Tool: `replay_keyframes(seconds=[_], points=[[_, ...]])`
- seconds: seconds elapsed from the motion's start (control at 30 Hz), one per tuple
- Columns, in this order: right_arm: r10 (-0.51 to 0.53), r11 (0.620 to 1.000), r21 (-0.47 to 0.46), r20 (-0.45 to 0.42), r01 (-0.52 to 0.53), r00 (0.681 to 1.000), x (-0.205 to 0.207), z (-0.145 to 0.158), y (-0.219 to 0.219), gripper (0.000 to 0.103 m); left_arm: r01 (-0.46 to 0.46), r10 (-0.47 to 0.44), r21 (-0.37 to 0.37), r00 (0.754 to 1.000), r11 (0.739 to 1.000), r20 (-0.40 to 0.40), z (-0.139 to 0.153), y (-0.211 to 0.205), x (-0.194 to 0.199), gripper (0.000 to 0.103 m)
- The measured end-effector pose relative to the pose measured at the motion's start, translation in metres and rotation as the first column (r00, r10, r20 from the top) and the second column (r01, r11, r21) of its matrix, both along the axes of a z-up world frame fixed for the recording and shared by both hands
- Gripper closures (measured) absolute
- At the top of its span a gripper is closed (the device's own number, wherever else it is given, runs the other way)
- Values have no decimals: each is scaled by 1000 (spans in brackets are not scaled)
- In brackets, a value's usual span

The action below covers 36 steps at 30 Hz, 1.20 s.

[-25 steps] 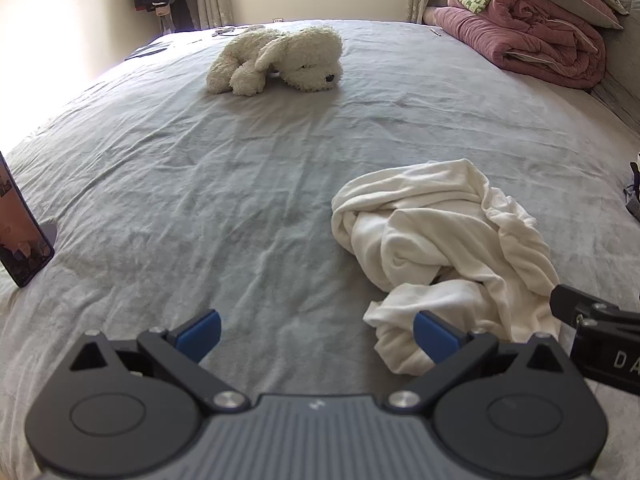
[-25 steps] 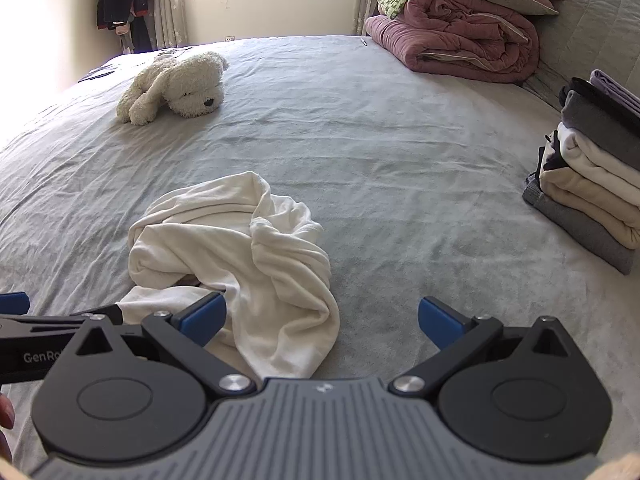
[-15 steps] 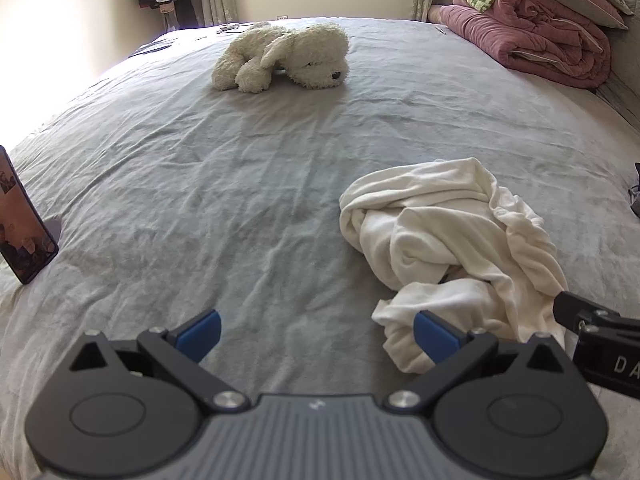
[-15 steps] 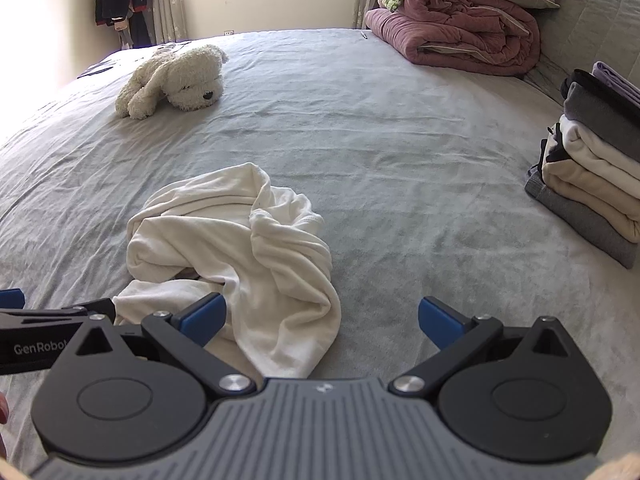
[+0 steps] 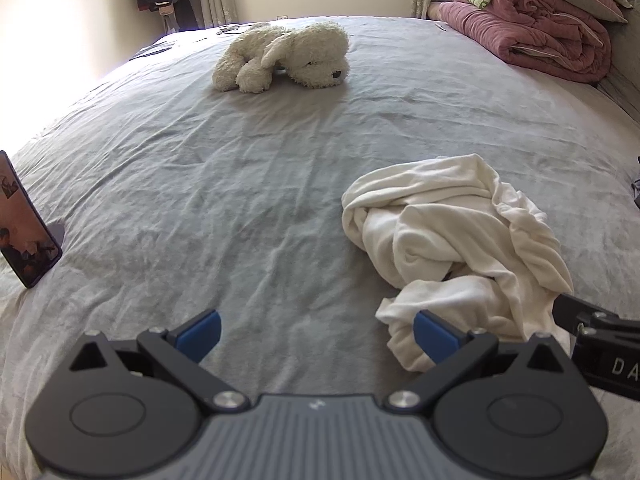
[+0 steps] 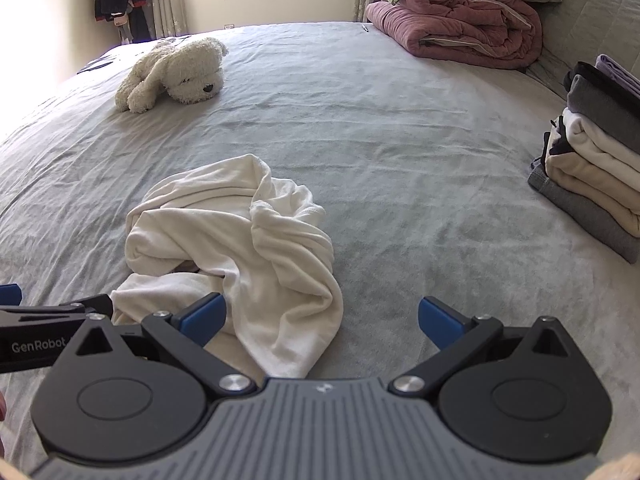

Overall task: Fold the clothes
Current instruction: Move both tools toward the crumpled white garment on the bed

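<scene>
A crumpled cream-white garment [image 5: 452,240] lies in a heap on the grey bed sheet [image 5: 224,184]. My left gripper [image 5: 316,332] is open above the sheet, its right blue pad at the heap's near left corner, nothing between the pads. In the right wrist view the same garment [image 6: 240,248] lies ahead and to the left. My right gripper [image 6: 322,320] is open, its left pad over the cloth's near edge and bare sheet under the right pad. Each gripper shows at the edge of the other's view.
A white plush dog [image 5: 284,56] lies at the far side of the bed. A stack of folded clothes [image 6: 596,168] sits at the right. Rolled pink and green bedding [image 6: 452,20] lies at the head. A phone [image 5: 24,228] stands propped at the left.
Both grippers have moved forward over the bed, closer to the garment, so the heap and the plush dog look nearer. The jaws have stayed wide open.
</scene>
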State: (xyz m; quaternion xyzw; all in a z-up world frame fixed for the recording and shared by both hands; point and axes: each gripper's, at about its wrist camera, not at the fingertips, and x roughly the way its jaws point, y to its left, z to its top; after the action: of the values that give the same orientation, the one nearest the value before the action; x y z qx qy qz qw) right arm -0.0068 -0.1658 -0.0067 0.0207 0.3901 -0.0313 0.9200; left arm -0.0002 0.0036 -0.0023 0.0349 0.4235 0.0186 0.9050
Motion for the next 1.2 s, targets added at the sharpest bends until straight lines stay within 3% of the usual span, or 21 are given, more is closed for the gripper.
replay_keyframes(seconds=[1.2], points=[[-5,1000,-21,-29,4,1000,4,-5,1,0,-10,11,57,1000,998,-22,-6,-5,7,0]])
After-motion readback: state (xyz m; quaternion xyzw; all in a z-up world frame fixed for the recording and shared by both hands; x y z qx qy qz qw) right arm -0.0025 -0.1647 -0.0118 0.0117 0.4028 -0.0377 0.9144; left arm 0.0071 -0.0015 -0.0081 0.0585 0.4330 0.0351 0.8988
